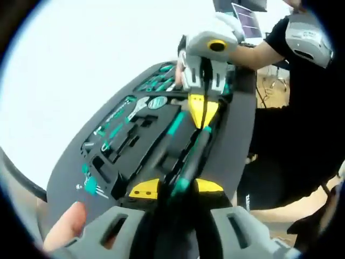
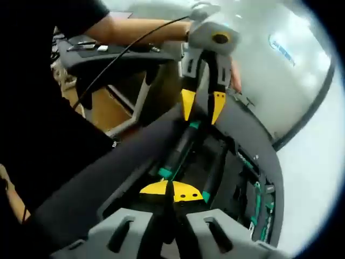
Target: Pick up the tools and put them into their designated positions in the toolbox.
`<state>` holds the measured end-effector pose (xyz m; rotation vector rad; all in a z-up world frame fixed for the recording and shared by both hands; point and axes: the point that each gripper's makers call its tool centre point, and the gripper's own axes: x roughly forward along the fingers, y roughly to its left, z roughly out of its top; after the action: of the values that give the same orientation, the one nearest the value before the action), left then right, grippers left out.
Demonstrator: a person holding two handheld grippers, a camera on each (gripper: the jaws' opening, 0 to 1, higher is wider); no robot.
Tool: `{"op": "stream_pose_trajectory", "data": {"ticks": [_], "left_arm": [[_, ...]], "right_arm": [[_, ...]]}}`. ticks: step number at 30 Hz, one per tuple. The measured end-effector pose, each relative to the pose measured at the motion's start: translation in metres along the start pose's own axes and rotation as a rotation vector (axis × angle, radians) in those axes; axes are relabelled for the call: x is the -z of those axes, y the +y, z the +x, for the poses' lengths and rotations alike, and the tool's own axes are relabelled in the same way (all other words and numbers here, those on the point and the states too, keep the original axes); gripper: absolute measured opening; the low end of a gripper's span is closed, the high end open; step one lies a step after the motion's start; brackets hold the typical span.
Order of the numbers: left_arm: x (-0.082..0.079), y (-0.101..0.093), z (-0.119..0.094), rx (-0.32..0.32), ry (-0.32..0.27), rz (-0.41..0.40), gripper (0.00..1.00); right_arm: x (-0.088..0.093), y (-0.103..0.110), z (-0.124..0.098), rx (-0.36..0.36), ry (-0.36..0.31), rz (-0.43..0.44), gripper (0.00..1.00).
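Note:
The open toolbox (image 1: pixel 70 167) has a black foam tray with cut-out slots, and several teal tools (image 1: pixel 108 132) are seated in it. A long black tool with teal ends (image 1: pixel 191 156) hangs over the tray's large middle slot. My left gripper (image 1: pixel 177 188) is shut on its near end. My right gripper (image 1: pixel 204 110) comes in from the far side, its yellow tips pinched on the other end. In the right gripper view, my right gripper (image 2: pixel 173 191) holds the same tool (image 2: pixel 180 148), with my left gripper (image 2: pixel 202 105) opposite. A second black handle (image 2: pixel 215 172) lies alongside.
The toolbox (image 2: pixel 102 183) rests on a white table (image 1: pixel 81 65). A person in a black shirt (image 1: pixel 291 135) stands close by the box's right side. A fingertip (image 1: pixel 64 224) shows by my left jaw. A dark desk (image 2: pixel 108 56) stands behind.

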<state>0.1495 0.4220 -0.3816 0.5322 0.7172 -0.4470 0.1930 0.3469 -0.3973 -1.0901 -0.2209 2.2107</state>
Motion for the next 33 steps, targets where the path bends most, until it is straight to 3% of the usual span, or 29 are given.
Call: {"op": "stream_pose_trajectory", "data": {"ticks": [3,4,7,8,10,12,16,18,21,24,26,28,30,31,33], "left_arm": [[-0.001,-0.003,0.009,-0.004,0.014,0.038,0.19],[-0.005,-0.006,0.012,0.003,0.008,0.047,0.19],[-0.016,-0.013,0.02,0.021,0.013,0.082,0.19],[-0.016,-0.012,0.022,0.026,0.052,0.125,0.19],[-0.018,-0.012,0.024,0.041,0.107,0.131,0.19],[-0.021,-0.008,0.028,0.038,0.141,0.179,0.19],[-0.019,-0.014,0.03,0.095,0.219,0.164,0.15],[-0.017,-0.012,0.035,0.096,0.25,0.224,0.13],[-0.011,-0.006,0.043,0.061,0.311,0.28,0.14],[-0.013,-0.007,0.044,0.034,0.337,0.254,0.12],[-0.01,-0.003,0.04,0.039,0.347,0.346,0.09],[-0.01,-0.006,0.034,0.009,0.363,0.348,0.09],[-0.015,0.004,0.027,-0.078,0.374,0.433,0.09],[-0.021,0.007,0.023,-0.114,0.378,0.54,0.09],[-0.031,0.009,0.019,-0.18,0.351,0.554,0.08]], "right_arm": [[0.0,-0.004,-0.008,0.03,-0.023,0.177,0.0],[-0.001,-0.006,-0.012,0.04,-0.03,0.192,0.0],[-0.005,-0.01,-0.02,0.053,-0.061,0.19,0.01],[-0.005,-0.01,-0.021,0.053,-0.066,0.19,0.01],[-0.007,-0.01,-0.019,0.049,-0.068,0.19,0.01],[-0.007,-0.011,-0.012,0.033,-0.056,0.18,0.02],[-0.006,-0.009,-0.009,0.026,-0.048,0.146,0.03],[-0.006,-0.01,-0.01,0.026,-0.051,0.146,0.03],[-0.005,-0.01,-0.012,0.027,-0.056,0.155,0.03],[-0.002,-0.009,-0.014,0.029,-0.052,0.185,0.04],[0.0,-0.012,-0.018,0.041,-0.053,0.203,0.04],[-0.001,-0.018,-0.022,0.066,-0.063,0.218,0.04],[-0.003,-0.028,-0.029,0.101,-0.09,0.264,0.04],[-0.003,-0.034,-0.03,0.109,-0.1,0.276,0.04],[-0.001,-0.045,-0.036,0.149,-0.111,0.309,0.04]]}}
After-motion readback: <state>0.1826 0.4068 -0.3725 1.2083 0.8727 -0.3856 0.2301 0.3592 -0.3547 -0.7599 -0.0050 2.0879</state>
